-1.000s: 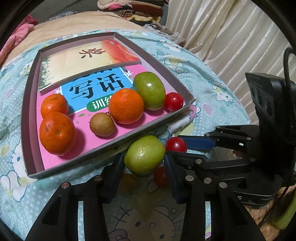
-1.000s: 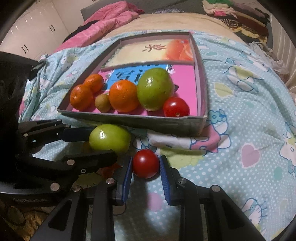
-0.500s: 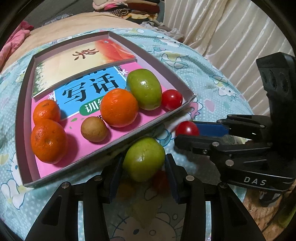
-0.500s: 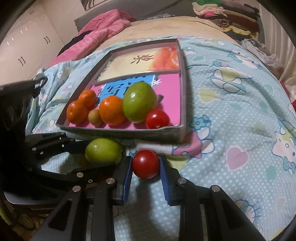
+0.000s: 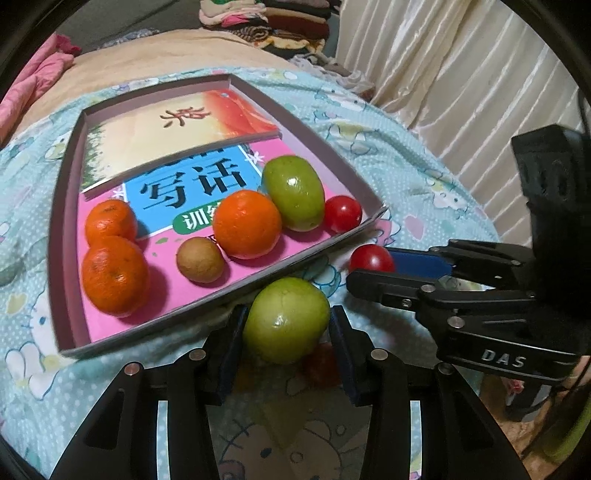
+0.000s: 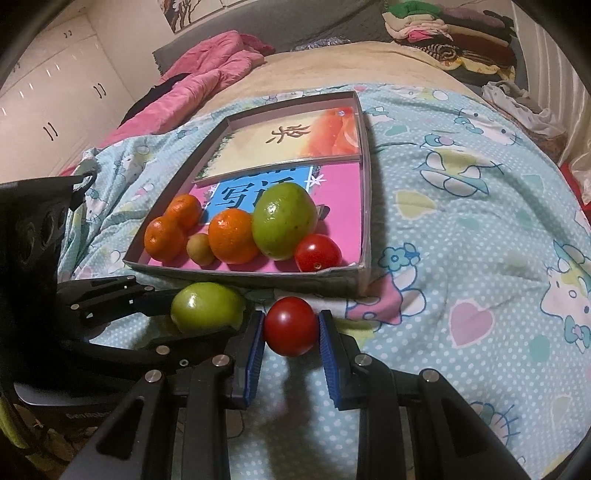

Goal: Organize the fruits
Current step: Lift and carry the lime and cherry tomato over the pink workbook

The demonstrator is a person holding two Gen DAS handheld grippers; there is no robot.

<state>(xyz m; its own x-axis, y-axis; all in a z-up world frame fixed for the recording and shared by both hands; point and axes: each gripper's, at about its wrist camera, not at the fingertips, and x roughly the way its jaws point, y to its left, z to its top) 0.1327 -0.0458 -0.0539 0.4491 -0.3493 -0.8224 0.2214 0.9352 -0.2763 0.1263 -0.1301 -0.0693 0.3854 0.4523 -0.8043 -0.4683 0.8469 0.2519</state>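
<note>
My left gripper is shut on a green fruit, held just in front of the shallow tray's near wall. My right gripper is shut on a red tomato, close to the tray's front wall. In the tray lie three oranges, a small brown fruit, another green fruit and a tomato. One more tomato lies on the bedspread, partly hidden under the held green fruit.
The tray sits on a blue cartoon-print bedspread, with two booklets lining its floor. A pink quilt lies at the back left, folded clothes at the back right. Curtains hang on the right.
The right gripper has tilted a little and its tomato now sits closer to the tray's near corner. Both grips are unchanged, and the left gripper has barely moved.
</note>
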